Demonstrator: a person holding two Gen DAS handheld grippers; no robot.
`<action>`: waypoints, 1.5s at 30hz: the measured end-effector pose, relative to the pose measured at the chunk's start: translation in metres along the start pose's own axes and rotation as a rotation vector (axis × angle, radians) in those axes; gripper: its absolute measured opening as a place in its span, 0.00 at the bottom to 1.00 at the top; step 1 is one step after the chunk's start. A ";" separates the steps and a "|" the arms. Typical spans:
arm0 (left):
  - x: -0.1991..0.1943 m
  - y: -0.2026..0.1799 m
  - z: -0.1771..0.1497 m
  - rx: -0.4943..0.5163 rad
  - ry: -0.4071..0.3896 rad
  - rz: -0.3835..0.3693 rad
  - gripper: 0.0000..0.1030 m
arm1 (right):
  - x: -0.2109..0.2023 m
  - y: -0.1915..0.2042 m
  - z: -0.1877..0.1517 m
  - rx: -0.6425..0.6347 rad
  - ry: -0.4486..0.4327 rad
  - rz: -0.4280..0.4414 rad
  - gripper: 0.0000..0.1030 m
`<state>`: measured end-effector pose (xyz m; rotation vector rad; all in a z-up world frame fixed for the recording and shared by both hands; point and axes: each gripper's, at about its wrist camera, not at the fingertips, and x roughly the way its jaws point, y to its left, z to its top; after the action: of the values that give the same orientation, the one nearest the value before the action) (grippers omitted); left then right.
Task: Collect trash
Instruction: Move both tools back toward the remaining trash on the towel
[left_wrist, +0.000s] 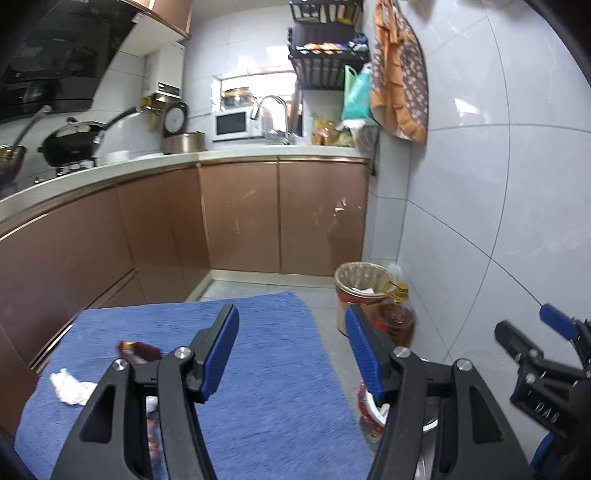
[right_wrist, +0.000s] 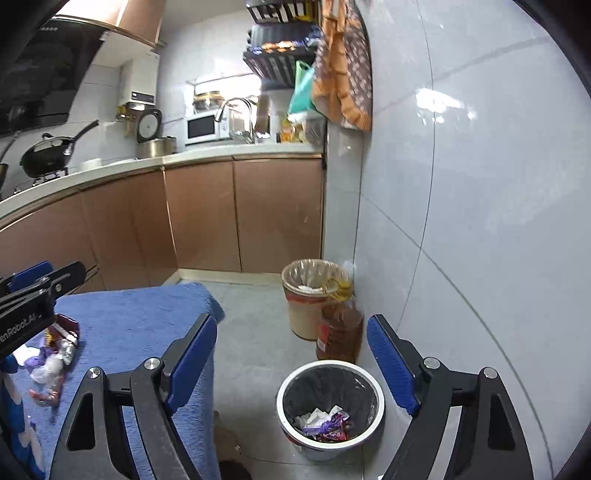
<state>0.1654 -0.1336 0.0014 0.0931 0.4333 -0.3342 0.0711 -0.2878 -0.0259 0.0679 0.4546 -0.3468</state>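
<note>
My left gripper (left_wrist: 291, 347) hangs open above a blue cloth-covered table (left_wrist: 266, 387), with nothing between its blue pads. On the cloth to its left lie a red wrapper (left_wrist: 138, 350) and a crumpled white tissue (left_wrist: 70, 387). In the right wrist view this litter is a small pile (right_wrist: 55, 358) under the left gripper (right_wrist: 48, 275). My right gripper (right_wrist: 293, 354) is open and empty over the floor. Below it stands a white-rimmed bin (right_wrist: 330, 364) with a black liner, holding several wrappers (right_wrist: 325, 424). The right gripper (left_wrist: 524, 321) also shows at the left wrist view's right edge.
A tan bin (right_wrist: 314, 273) with a clear liner and a big oil bottle (right_wrist: 340, 325) stand by the tiled wall (right_wrist: 480, 221). Brown cabinets (right_wrist: 240, 214) under a counter run along the left and back. The grey floor (right_wrist: 251, 350) lies between table and wall.
</note>
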 end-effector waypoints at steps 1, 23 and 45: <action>-0.007 0.004 -0.002 -0.001 -0.007 0.012 0.59 | -0.007 0.004 0.002 -0.011 -0.011 0.000 0.80; -0.151 0.093 -0.037 -0.090 -0.141 0.270 0.70 | -0.108 0.080 0.017 -0.144 -0.218 0.156 0.86; -0.201 0.122 -0.055 -0.125 -0.197 0.424 0.70 | -0.153 0.104 0.019 -0.173 -0.299 0.232 0.89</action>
<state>0.0130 0.0503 0.0394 0.0280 0.2298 0.1009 -0.0135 -0.1451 0.0576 -0.0981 0.1763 -0.0852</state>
